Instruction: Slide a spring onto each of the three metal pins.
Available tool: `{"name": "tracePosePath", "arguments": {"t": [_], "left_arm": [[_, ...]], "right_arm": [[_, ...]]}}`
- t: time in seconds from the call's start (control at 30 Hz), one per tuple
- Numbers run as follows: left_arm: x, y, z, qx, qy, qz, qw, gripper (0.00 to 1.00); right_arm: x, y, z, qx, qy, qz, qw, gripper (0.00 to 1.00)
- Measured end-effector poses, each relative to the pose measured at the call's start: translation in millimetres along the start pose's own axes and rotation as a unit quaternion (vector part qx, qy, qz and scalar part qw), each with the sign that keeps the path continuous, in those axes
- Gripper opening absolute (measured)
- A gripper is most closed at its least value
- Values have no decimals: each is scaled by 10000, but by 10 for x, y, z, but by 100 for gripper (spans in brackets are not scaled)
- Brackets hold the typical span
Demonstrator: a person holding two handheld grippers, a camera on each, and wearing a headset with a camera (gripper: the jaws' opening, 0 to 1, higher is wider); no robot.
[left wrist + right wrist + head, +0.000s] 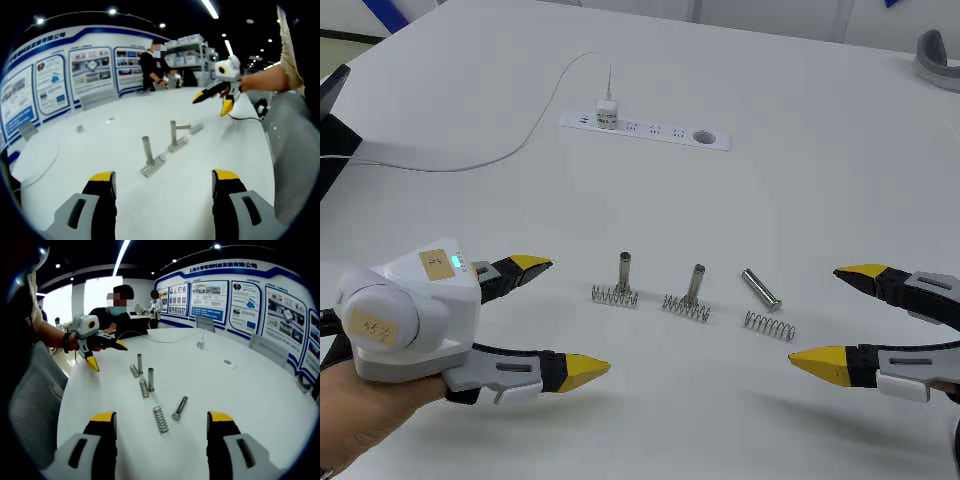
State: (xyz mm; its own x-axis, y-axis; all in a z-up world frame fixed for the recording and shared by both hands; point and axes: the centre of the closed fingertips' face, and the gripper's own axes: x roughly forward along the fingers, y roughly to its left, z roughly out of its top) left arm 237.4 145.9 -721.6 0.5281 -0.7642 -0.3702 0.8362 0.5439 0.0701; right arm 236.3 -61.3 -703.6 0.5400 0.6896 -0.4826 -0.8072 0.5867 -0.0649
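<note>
White tabletop (840,170) carries all the parts. At the far left of the head view a hand (360,425) grips the left gripper (572,315). Its yellow-tipped jaws are spread wide with nothing between them, and they point right, stopping short of the first spring.

Next stands the left pin (624,268), upright, with the left spring (615,296) lying on its side along the near side of the pin's foot. The two seem to touch, though the head view is too small to be sure. The middle pin (697,280) is upright as well, and the middle spring (686,307) lies across its base in the same way.

Farther up the table, beyond these two pairs, is a power strip (660,132) with a white plug (607,112) in it. A thin cable (470,165) trails off to the left.

The right pin (760,289) lies flat, slanting away from the person. The right spring (768,326) lies loose just in front of it and apart from it.

At the far right, the right gripper (817,315) points left toward that spring. Its jaws are also spread wide and hold nothing.
</note>
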Motion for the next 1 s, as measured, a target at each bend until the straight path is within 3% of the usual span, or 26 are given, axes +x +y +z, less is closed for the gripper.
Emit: {"name": "tracePosePath", "arguments": {"t": [0.5, 1.0], "left_arm": [[10, -3, 17, -8, -49, -1, 10000, 79], [13, -4, 34, -1, -73, 1, 10000, 79]], "right_arm": [[-11, -66, 35, 64, 89, -125, 9999, 72], [33, -203, 90, 180, 278, -345, 9989, 60]]}}
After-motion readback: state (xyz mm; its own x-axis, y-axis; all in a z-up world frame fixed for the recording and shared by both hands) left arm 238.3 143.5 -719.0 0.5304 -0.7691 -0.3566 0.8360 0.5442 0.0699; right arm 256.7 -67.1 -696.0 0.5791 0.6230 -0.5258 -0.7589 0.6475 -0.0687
